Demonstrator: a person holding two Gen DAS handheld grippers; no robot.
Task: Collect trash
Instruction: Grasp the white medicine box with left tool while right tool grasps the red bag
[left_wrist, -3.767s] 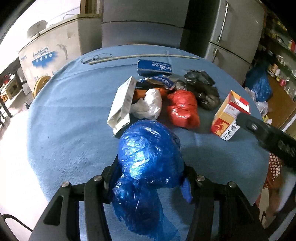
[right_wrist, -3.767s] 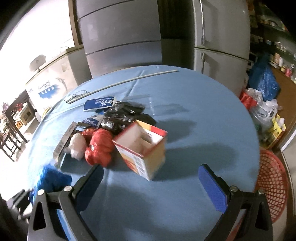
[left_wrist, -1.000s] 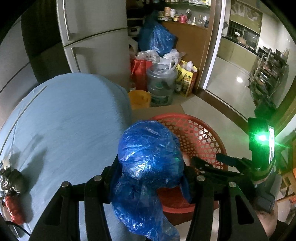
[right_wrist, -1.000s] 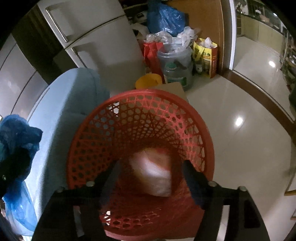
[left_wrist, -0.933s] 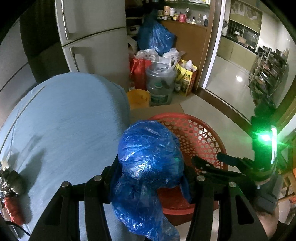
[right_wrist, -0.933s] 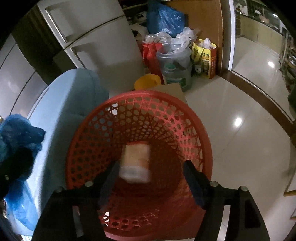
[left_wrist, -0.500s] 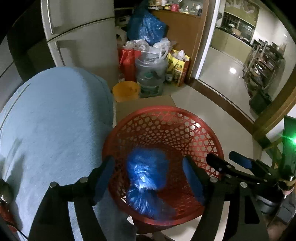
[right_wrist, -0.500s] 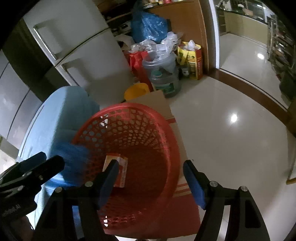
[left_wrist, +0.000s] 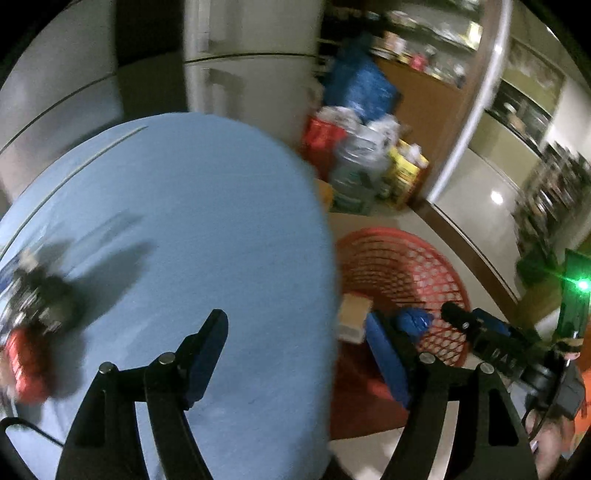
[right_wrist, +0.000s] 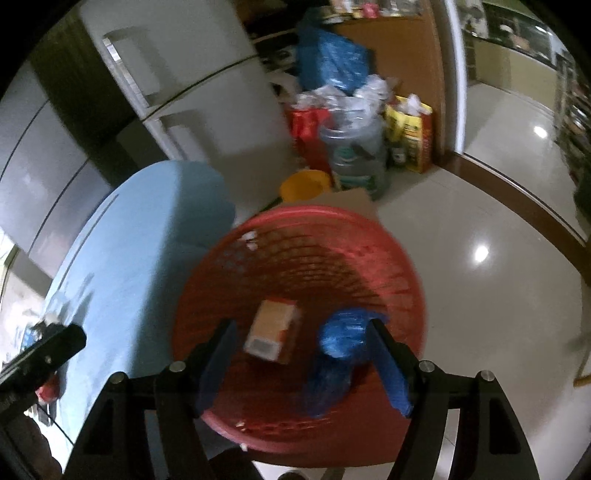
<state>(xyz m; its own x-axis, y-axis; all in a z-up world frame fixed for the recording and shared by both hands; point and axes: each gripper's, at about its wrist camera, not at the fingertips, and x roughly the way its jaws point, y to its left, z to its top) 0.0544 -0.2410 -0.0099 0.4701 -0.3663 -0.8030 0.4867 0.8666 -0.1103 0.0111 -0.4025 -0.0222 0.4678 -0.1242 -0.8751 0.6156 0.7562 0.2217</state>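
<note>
Both grippers gape empty: blue bag (right_wrist: 341, 341) and carton (right_wrist: 273, 334) lie in the red basket (right_wrist: 295, 218) under the right gripper (right_wrist: 301, 354), while remaining trash (left_wrist: 27, 354) sits on the table (left_wrist: 207, 221) far left of the nearer left gripper (left_wrist: 295, 350).

basket (right_wrist: 388, 236): red plastic mesh | bag (right_wrist: 341, 339): crinkly glossy plastic | box (right_wrist: 275, 328): probably cardboard | tablecloth (left_wrist: 207, 229): matt cloth

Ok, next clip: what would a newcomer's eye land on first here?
The red basket on the floor beside the blue table, holding a blue bag and a small carton. Then both grippers, left and right, open and empty, and leftover trash at the table's far edge.
</note>
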